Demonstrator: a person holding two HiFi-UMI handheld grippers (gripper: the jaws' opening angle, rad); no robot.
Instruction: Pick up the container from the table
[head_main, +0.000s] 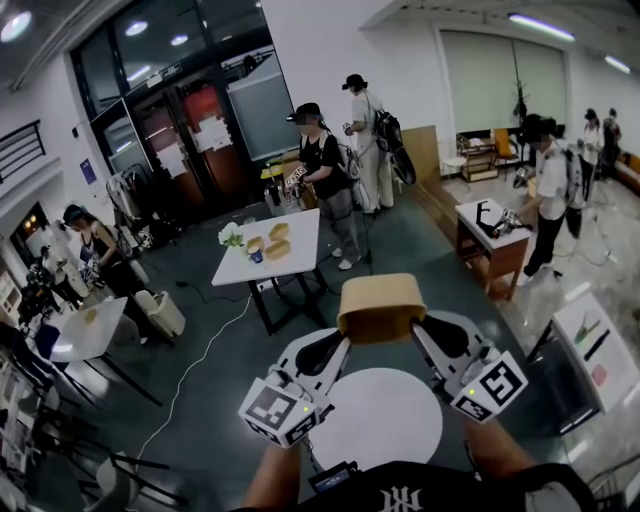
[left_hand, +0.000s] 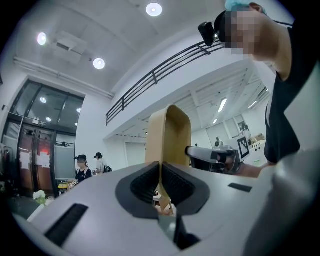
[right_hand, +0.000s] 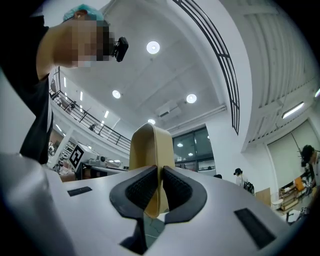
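Left gripper (head_main: 340, 346) and right gripper (head_main: 421, 331) converge, each pinching the container (head_main: 381, 306), apparently aloft.

One container (head_main: 381, 307), two hand-held grippers (head_main: 337, 350) (head_main: 428, 337)

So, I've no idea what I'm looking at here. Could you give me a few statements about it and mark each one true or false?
1. The left gripper and the right gripper are both shut on the container. True.
2. The container stands on the round table. False: it is held up in the air, off the table.
3. The container is tan. True.
4. The round table is black. False: it is white.
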